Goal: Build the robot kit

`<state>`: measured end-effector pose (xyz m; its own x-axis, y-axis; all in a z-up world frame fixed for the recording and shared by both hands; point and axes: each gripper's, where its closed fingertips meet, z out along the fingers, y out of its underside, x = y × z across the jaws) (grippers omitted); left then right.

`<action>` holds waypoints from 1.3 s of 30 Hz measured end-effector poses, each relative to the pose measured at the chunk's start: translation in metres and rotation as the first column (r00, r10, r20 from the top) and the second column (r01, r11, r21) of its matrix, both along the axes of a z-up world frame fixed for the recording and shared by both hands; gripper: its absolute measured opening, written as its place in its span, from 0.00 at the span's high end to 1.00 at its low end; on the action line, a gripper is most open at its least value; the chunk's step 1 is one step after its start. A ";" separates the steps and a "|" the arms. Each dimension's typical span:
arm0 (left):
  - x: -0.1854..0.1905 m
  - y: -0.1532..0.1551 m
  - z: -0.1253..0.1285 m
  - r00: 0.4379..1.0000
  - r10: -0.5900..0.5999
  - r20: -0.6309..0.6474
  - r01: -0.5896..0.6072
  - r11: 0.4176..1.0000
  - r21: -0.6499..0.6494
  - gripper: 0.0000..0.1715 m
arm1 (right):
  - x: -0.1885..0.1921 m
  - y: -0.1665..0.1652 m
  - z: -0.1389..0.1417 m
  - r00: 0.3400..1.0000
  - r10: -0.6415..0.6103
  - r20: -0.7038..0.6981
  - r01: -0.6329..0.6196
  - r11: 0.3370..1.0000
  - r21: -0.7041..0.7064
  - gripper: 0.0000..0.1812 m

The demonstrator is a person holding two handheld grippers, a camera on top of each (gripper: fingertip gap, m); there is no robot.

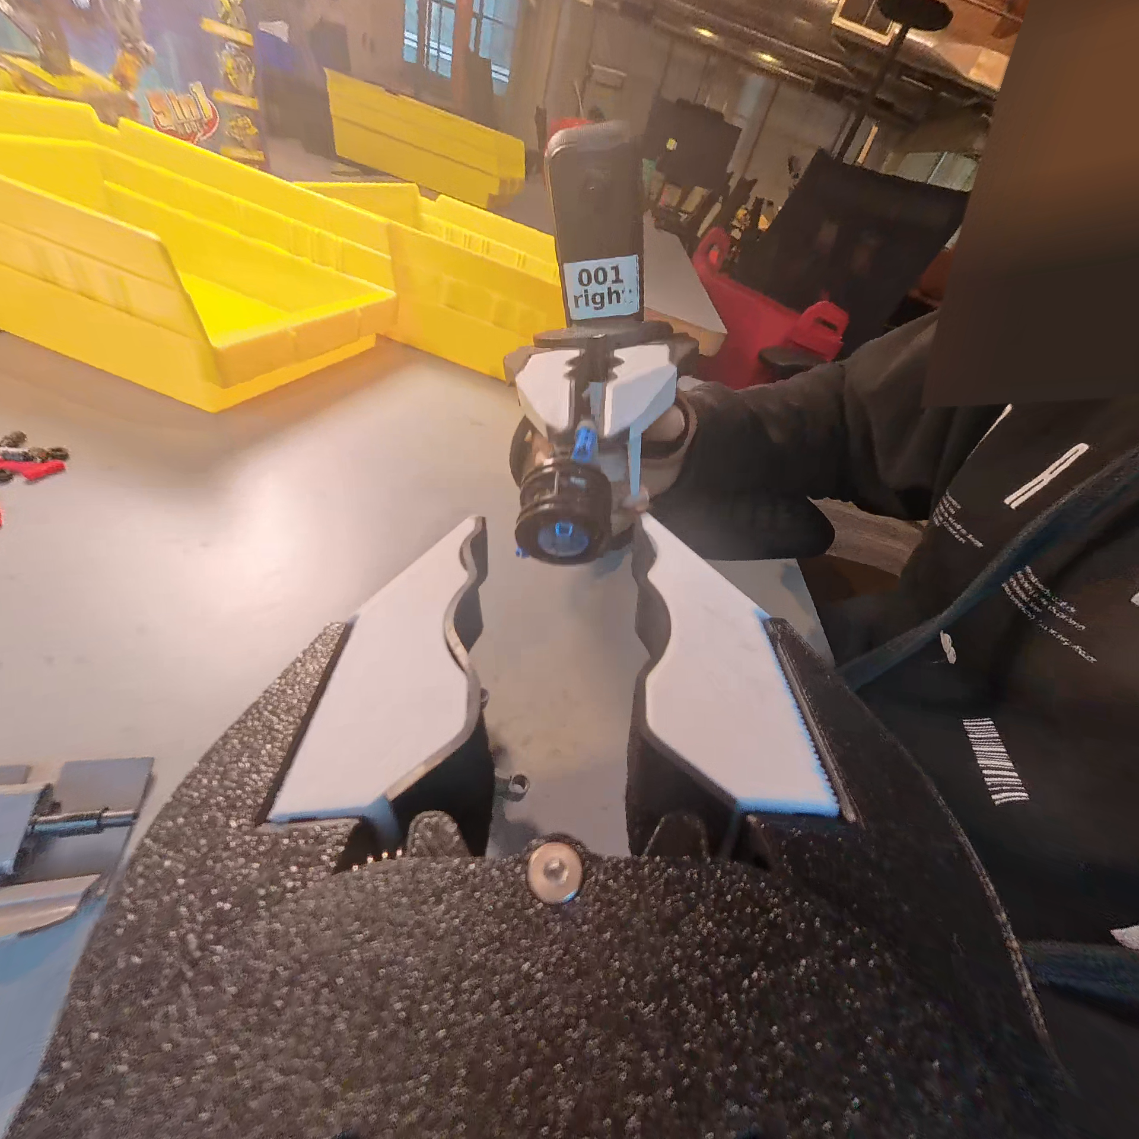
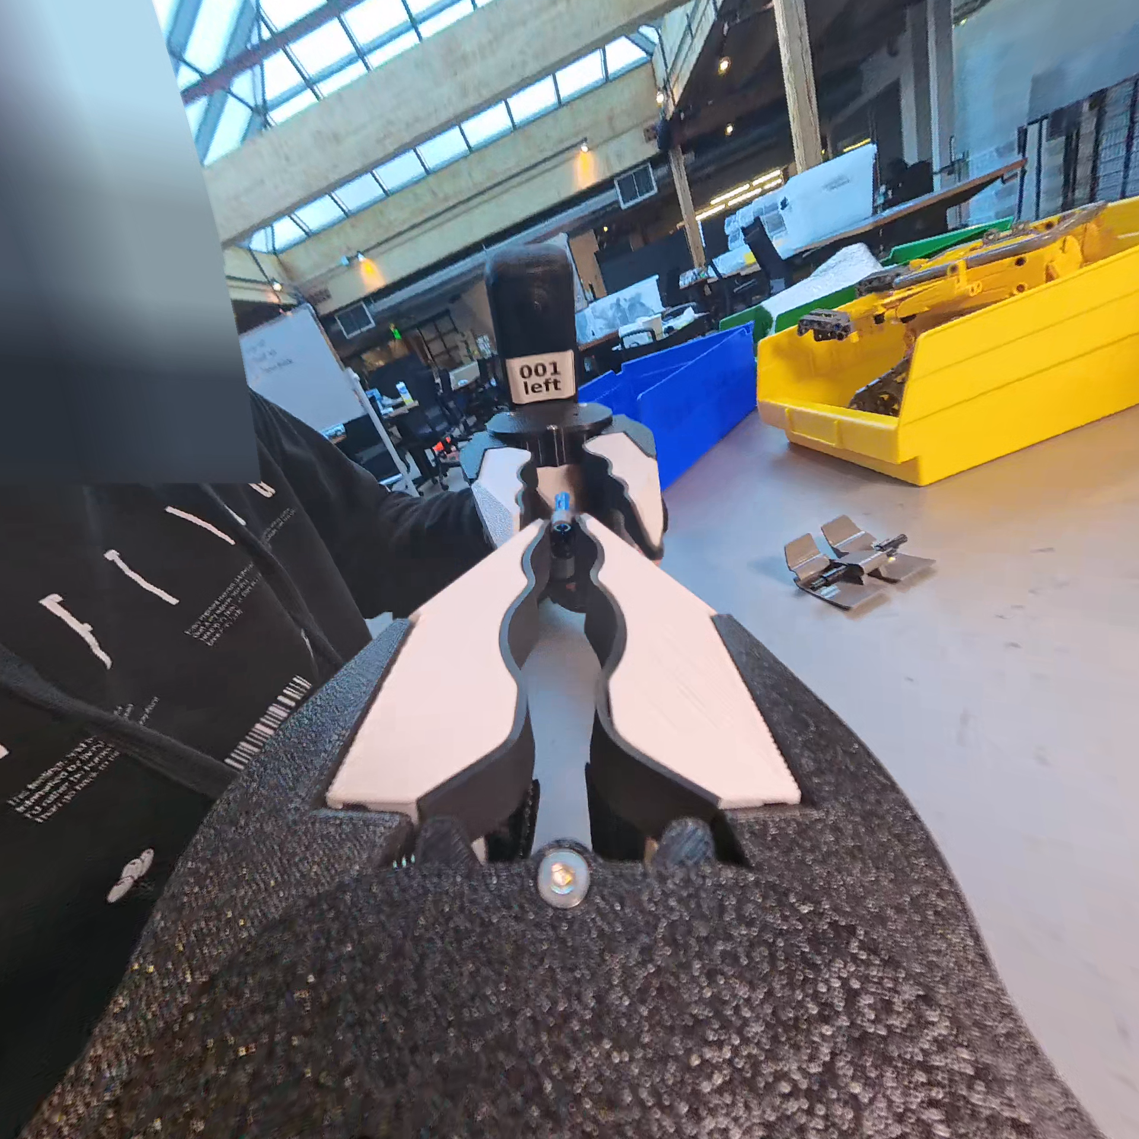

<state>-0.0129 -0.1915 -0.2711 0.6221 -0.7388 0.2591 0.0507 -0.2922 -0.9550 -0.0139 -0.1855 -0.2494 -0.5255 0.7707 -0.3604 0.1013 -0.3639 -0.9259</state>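
My right gripper (image 2: 562,535) is shut on a small black wheel with a blue pin (image 2: 561,518), holding it above the grey table (image 2: 924,709). In the left wrist view the wheel (image 1: 558,530) points at the camera, held by the right gripper (image 1: 585,431). My left gripper (image 1: 558,527) is open, its fingertips on either side of the wheel and close to it. It faces the right gripper head-on and also shows in the right wrist view (image 2: 570,511). Whether the left fingers touch the wheel I cannot tell.
Yellow bins (image 1: 246,296) stand at the back left. A yellow bin of parts (image 2: 924,394) and a blue bin (image 2: 678,394) stand behind a grey finned piece (image 2: 857,567). Small red and black parts (image 1: 31,459) lie left. A person in a black hoodie (image 1: 986,616) stands close. Left and right tips are no more than a few centimetres apart.
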 end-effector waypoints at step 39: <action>0.003 -0.018 0.012 0.992 -0.058 -0.114 0.072 0.990 0.118 0.95 | -0.002 -0.021 -0.008 0.998 0.007 -0.064 0.009 0.967 0.254 0.96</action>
<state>-0.0096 -0.2098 -0.2589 0.5914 -0.8005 0.0970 -0.0723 -0.1724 -0.9824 -0.0156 -0.2069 -0.2570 -0.5401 0.8333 -0.1183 0.0387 -0.1157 -0.9925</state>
